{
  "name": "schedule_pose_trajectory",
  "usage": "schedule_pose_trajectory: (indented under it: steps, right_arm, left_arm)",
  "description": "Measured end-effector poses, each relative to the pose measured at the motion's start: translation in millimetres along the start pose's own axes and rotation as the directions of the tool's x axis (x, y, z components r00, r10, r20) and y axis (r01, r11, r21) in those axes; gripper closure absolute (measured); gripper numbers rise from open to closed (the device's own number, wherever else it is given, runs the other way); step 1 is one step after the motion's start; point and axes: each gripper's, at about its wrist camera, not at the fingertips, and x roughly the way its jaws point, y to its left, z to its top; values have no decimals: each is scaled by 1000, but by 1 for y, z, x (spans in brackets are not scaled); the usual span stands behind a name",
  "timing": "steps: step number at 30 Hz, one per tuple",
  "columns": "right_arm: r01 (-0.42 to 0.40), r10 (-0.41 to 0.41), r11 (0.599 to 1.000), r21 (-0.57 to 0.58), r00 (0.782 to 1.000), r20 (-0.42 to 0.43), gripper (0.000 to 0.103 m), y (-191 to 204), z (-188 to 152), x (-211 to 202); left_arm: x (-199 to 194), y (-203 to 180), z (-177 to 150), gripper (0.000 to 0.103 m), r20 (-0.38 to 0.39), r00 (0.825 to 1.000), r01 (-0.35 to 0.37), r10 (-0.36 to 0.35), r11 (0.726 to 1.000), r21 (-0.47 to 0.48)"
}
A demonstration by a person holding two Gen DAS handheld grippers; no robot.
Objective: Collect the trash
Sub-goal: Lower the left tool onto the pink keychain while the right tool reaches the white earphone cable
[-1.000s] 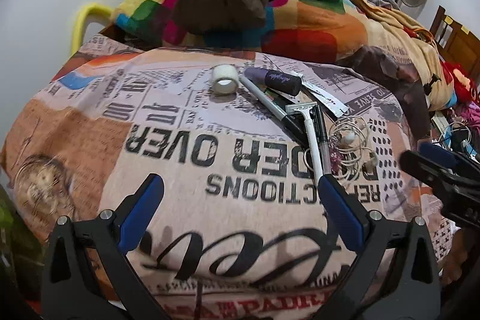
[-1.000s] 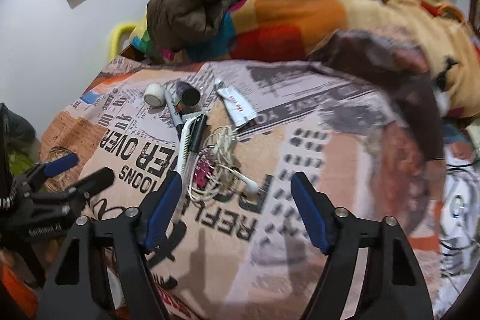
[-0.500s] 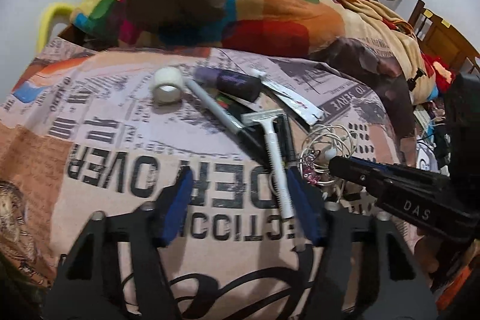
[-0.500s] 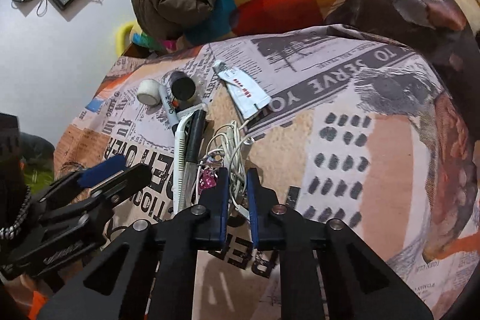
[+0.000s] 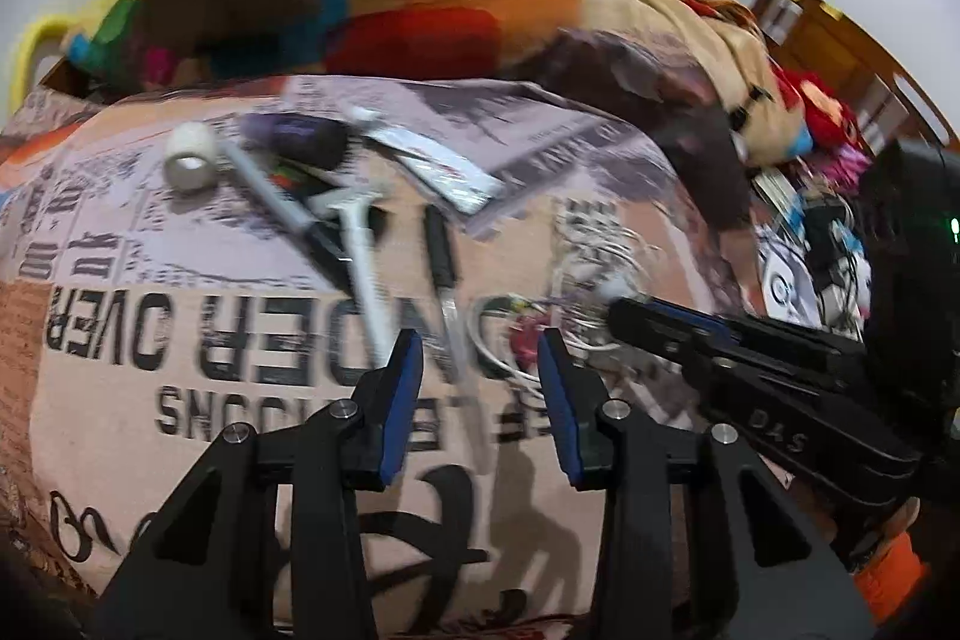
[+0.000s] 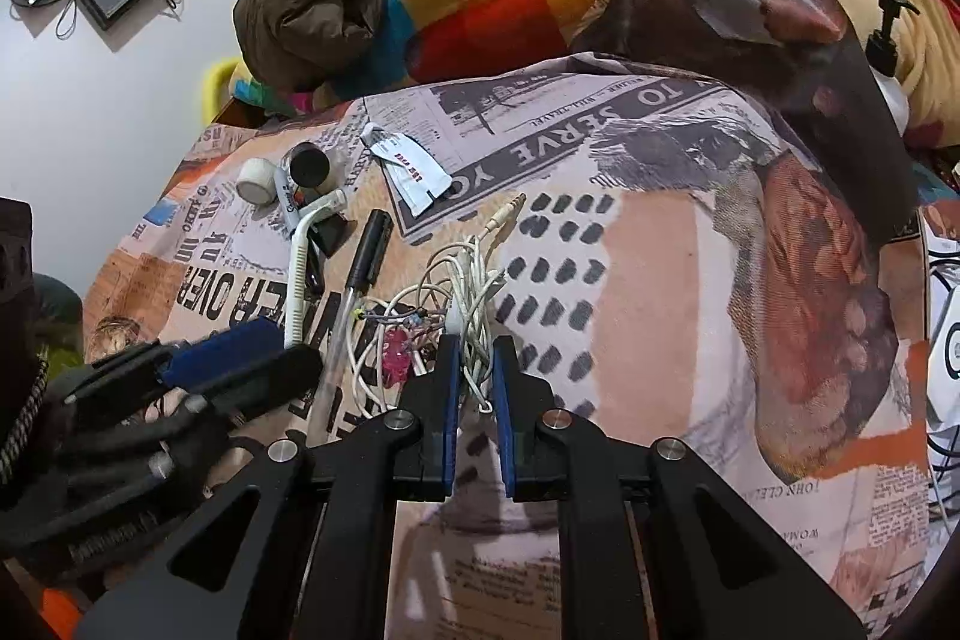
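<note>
On the newspaper-print blanket (image 6: pixel 660 280), right of the pen (image 6: pixel 354 304) and the white razor (image 6: pixel 303 250): a tangle of white earphone cable (image 6: pixel 474 280), now pinched between the pads of the right gripper (image 6: pixel 476 358). Jaws pressed nearly together on the strands, where a second ago they stood wide above the pile. Judged a first grasp made, so this piece looks ready to lift away.

Near the pen's clear end: left gripper (image 5: pixel 480 358), jaws closing, half shut from fully spread a moment before. Pen tip (image 5: pixel 462 340) lying between the pads, not visibly touched yet; too blurred to be sure. Moved in toward the right-hand clutter since the earlier view, when only printed blanket lay in front.

Farther back, untouched and lying as before: tape roll (image 6: pixel 255 180), dark cap (image 6: pixel 310 165), marker (image 6: pixel 288 202), flat sachet (image 6: pixel 411 169). Plenty left to gather; task judged barely begun.
</note>
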Motion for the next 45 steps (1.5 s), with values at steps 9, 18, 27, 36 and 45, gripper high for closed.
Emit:
schedule_pose_trajectory:
  steps: [9, 18, 27, 36, 45]
  right_arm:
    - [32, -34, 999, 37, 999, 38, 75, -22, -2, -18]
    - [103, -100, 994, -47, 993, 58, 75, -16, -6, -12]
    - [160, -154, 981, -107, 986, 64, 76, -14, -12, -3]
    - [158, -151, 982, -100, 986, 68, 76, -14, -13, -3]
    - [65, -64, 998, -18, 998, 28, 75, -25, -7, -9]
  left_arm:
    - [18, -24, -2, 88, -53, 998, 38, -35, 998, 55]
    - [13, -3, -7, 88, -44, 999, 10, -9, 1000, 8]
    - [6, 4, -19, 88, -55, 998, -35, 38, 998, 56]
    - [-23, 43, -6, 88, 9, 999, -31, 31, 998, -54]
    - [20, 8, 5, 87, -80, 997, -11, 21, 992, 123]
